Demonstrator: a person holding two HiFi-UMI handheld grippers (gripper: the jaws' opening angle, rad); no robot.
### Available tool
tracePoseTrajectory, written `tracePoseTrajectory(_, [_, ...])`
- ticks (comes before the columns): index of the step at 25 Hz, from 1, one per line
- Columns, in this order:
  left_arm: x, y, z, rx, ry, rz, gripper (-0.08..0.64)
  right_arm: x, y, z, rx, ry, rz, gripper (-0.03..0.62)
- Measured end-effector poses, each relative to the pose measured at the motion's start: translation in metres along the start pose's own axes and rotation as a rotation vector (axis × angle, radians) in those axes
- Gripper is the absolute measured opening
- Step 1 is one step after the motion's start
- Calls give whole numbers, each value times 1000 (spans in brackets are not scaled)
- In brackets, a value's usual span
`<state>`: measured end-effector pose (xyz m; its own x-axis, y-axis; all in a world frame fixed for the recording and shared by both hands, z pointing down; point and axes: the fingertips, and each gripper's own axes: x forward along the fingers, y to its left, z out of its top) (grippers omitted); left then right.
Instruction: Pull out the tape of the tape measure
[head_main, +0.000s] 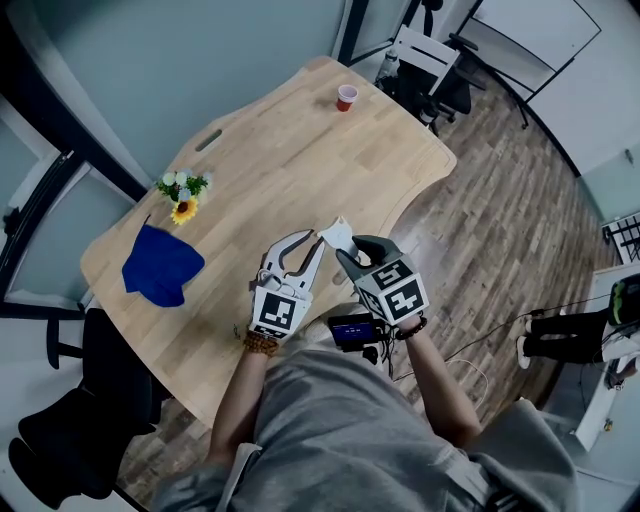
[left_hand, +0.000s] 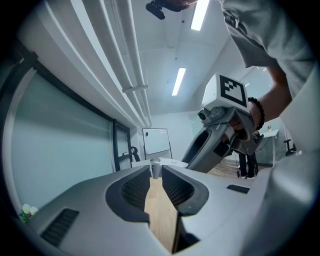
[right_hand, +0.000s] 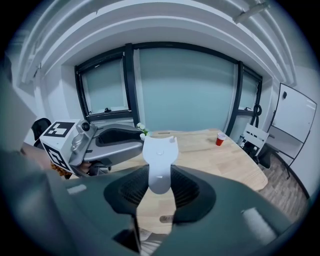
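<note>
R claw (right_hand: 160, 175): pinching the tape measure (right_hand: 159, 155). Pads press its narrow lower part from both sides; the wider top sticks out past the tips.
L claw (left_hand: 156, 172): jaws nearly together, only a thin slit btwn the pads w/ wood showing thru. A small pale tab (left_hand: 155, 168) sits gripped at the very tips.
Tape measure: white body, upright in R claw. Its top-left corner is just beside L claw's tips.
Claw vs claw: L claw comes in from R claw's left, and the tips meet at the tape measure. In head view L claw's fingers (head_main: 272, 262) bow out in a loop and close at the tip.
Marker cubes: one behind each claw, R cube (head_main: 395, 290) and L cube (head_main: 280, 312), w/ the hands right behind them.
Bracelet (head_main: 260, 343): beads on the wrist behind L claw.
Table (head_main: 300, 150): light wood, below both claws, which hang over its near edge.
Red cup (head_main: 346, 97): upright, far beyond both claws, well apart, at the table's far end.
Flowers (head_main: 183, 190): beyond and left of L claw, well apart.
Blue cloth (head_main: 160, 265): flat on the table, left of L claw, near the flowers.
White chair (head_main: 425, 50): past the table's far end, beyond R claw.
</note>
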<state>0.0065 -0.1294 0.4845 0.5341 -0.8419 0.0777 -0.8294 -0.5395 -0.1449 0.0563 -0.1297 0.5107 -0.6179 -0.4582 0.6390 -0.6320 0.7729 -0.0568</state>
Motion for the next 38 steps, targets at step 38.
tracePoseTrajectory(38, [-1,29,-22,-27,85,50,38,32,-10,3,13,48,-33,143])
